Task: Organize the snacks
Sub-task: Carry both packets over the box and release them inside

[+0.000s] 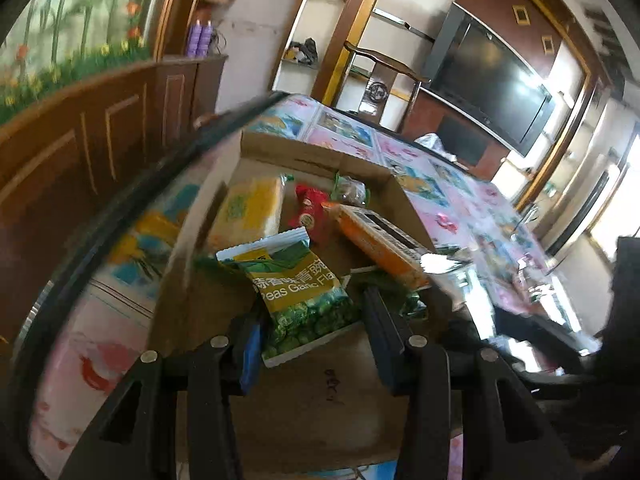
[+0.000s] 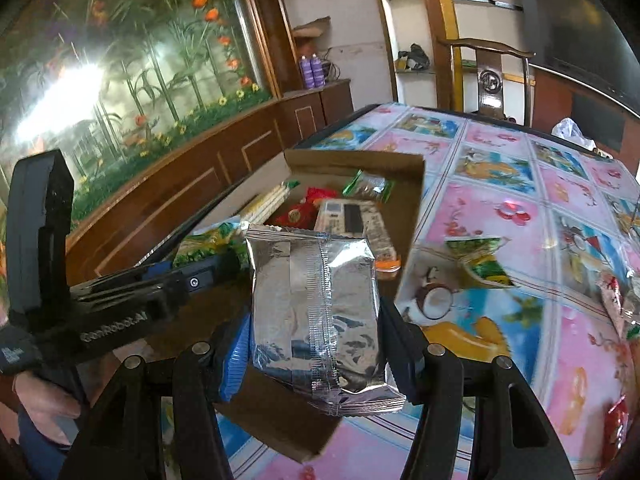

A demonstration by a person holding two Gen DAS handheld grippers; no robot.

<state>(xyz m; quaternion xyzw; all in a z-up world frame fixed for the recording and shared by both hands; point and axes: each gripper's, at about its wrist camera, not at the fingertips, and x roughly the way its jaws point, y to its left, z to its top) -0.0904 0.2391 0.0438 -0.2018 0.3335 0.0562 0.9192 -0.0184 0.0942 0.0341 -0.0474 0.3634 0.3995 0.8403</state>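
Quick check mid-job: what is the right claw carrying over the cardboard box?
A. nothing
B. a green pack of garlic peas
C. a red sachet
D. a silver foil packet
D: in the right wrist view the right claw is closed on a silver foil packet, held above the cardboard box; the green pea pack is in the left claw.

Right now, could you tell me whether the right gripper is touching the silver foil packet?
Touching: the right wrist view shows the right gripper with both pads pressed against the silver foil packet, holding it above the cardboard box.
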